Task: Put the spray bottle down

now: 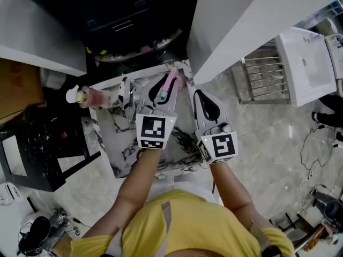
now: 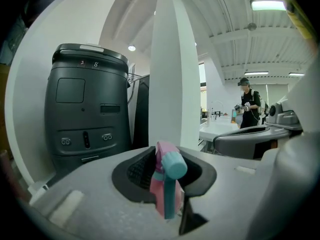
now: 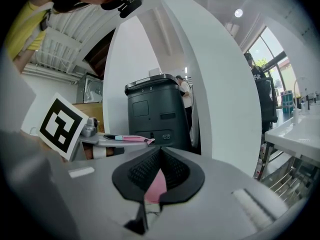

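A pink spray bottle [image 1: 170,84] with a teal nozzle [image 2: 173,165] sits between the jaws of my left gripper [image 1: 161,92], which is shut on its head. It hangs over the far part of the marble table [image 1: 120,143]. In the right gripper view the same bottle [image 3: 127,138] shows lying level in the left jaws. My right gripper [image 1: 206,107] is just to the right, over the table's right edge. Its pads are closed on a small pink thing [image 3: 157,186] that I cannot identify.
A pump bottle of pinkish liquid [image 1: 86,96] lies at the table's left edge. A black bin [image 2: 85,109] and a white pillar [image 2: 172,84] stand ahead. A metal rack [image 1: 262,79] and white sink [image 1: 305,63] are at right, a black frame [image 1: 37,149] at left.
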`<state>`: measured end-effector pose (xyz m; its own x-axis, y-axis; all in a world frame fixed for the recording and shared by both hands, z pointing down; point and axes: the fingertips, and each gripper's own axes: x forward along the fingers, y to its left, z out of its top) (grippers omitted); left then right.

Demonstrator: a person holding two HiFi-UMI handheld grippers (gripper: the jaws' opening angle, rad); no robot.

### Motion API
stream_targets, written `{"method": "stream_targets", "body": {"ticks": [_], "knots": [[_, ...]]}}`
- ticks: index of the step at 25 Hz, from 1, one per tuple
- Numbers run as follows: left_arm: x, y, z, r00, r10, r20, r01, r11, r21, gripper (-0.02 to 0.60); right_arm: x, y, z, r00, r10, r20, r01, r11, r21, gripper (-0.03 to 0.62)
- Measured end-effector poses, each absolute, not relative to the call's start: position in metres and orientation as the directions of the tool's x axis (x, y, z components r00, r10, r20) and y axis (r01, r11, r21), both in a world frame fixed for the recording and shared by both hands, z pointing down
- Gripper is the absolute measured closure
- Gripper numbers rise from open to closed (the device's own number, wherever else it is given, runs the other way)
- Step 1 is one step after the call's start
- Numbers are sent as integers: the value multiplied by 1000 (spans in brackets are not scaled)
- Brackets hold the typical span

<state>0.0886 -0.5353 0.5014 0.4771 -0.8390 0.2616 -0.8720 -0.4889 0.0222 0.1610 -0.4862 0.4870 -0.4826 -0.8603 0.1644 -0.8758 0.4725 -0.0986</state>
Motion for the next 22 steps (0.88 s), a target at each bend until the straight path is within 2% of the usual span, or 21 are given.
{"method": "stream_targets", "body": {"ticks": [19, 21, 22], "knots": [[107, -553, 517, 503, -810, 301, -849, -528, -1, 483, 164, -496, 500, -466, -864, 191, -885, 450, -121, 594], [108, -554, 520, 507, -802, 317, -845, -535, -3, 463, 164, -495, 498, -464, -865, 189, -885, 449, -121, 592], [109, -554, 521, 512, -796, 322, -841, -542, -3, 427, 164, -494, 498, -464, -866, 186, -885, 449, -121, 593]]}}
